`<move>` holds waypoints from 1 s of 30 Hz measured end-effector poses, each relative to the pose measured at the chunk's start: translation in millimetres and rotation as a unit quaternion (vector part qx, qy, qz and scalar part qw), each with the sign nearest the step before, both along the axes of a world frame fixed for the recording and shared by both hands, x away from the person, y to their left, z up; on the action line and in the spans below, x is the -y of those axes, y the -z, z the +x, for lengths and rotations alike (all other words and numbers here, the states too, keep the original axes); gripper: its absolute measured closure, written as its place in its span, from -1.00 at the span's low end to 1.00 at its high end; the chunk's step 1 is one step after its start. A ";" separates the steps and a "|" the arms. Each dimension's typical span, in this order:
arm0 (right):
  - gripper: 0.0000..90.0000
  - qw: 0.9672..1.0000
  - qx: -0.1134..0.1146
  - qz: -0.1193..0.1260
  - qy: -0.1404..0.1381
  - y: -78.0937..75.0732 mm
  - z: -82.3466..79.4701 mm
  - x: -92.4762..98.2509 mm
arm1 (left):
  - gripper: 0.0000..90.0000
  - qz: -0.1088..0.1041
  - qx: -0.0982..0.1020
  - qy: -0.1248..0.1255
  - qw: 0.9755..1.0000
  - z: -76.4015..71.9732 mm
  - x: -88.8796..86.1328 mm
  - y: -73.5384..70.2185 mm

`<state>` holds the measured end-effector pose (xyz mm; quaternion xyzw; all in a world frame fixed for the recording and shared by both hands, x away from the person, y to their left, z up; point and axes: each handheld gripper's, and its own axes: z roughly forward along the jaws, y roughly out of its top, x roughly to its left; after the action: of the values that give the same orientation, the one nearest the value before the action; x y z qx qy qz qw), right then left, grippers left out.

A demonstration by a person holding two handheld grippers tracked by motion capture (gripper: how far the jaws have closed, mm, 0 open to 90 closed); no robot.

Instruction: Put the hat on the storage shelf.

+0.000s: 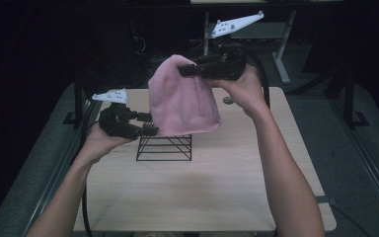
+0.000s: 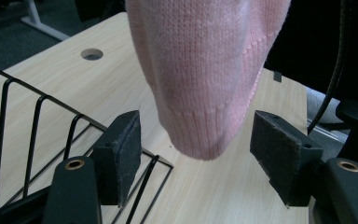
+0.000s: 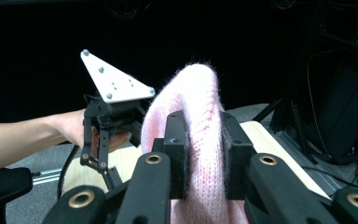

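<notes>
Right hand-held gripper (image 1: pixel 188 69) pinches pink knitted beanie (image 1: pixel 182 98); left hand-held gripper (image 2: pixel 193 140) gapes around hem. Close squarely, clear of black wire rack (image 1: pixel 164 147).

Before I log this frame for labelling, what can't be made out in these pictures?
- High view: the top of the black wire rack is covered by the pink knit hat.
- Left gripper view: the hat's upper part is cut off by the top edge, so the grip on it is unseen there.
- Right gripper view: the left gripper has its jaw tips behind the hat and the right gripper.
- Whether the hat's hem touches the rack: unclear.
</notes>
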<state>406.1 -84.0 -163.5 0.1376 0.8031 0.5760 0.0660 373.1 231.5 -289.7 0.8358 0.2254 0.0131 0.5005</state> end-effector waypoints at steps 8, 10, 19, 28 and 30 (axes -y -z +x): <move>0.68 1.000 0.000 -0.002 -0.009 1.5 2.1 -12.8 | 0.26 0.000 -0.008 0.018 1.000 2.8 -0.9 1.8; 0.68 1.000 0.000 -0.001 -0.009 1.6 2.6 -13.9 | 0.31 -0.004 -0.009 0.021 1.000 2.9 -1.7 1.6; 0.68 1.000 -0.001 0.001 -0.006 1.9 8.3 -17.3 | 0.74 -0.008 -0.005 0.012 1.000 5.6 -12.1 -2.0; 0.67 1.000 -0.011 -0.008 0.007 7.4 18.7 -24.1 | 0.78 0.015 0.023 -0.052 0.998 9.7 -22.6 -1.3; 0.67 1.000 -0.011 -0.008 0.009 9.0 21.2 -25.4 | 0.78 0.018 0.026 -0.059 0.998 10.5 -23.9 -1.3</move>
<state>427.3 -58.6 -172.5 0.1510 0.8070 0.5674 0.0636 383.6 255.4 -288.5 0.8293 0.2607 0.0681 0.4895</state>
